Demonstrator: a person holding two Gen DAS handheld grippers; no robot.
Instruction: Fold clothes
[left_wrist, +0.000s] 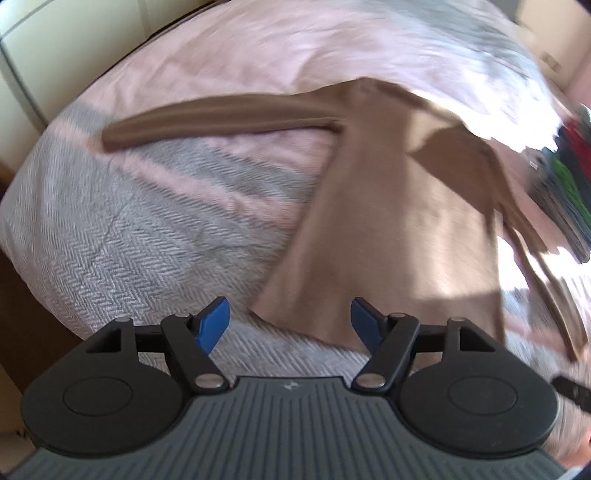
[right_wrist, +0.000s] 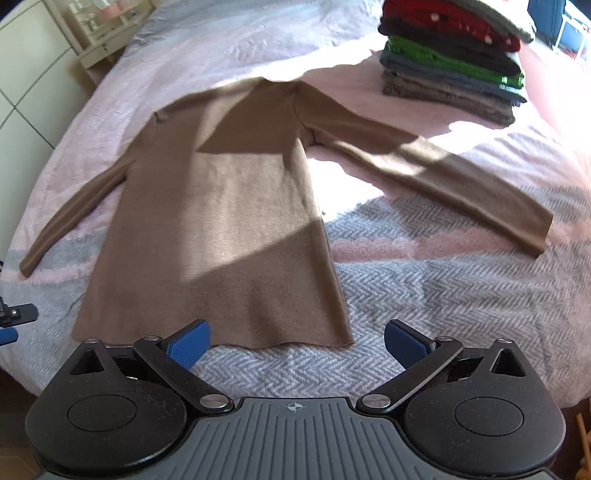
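A brown long-sleeved sweater (right_wrist: 229, 206) lies flat on the bed, hem toward me, both sleeves spread out to the sides. It also shows in the left wrist view (left_wrist: 388, 229), blurred, with its left sleeve (left_wrist: 221, 122) stretched across the bed. My right gripper (right_wrist: 297, 347) is open and empty just in front of the hem's right part. My left gripper (left_wrist: 290, 325) is open and empty over the hem's left corner. Its tip shows at the left edge of the right wrist view (right_wrist: 14, 317).
A stack of folded clothes (right_wrist: 454, 55) in red, green and grey sits at the bed's far right. The bed (right_wrist: 443, 288) has a pink sheet and a grey herringbone blanket. Cream furniture (right_wrist: 33, 74) stands along the left.
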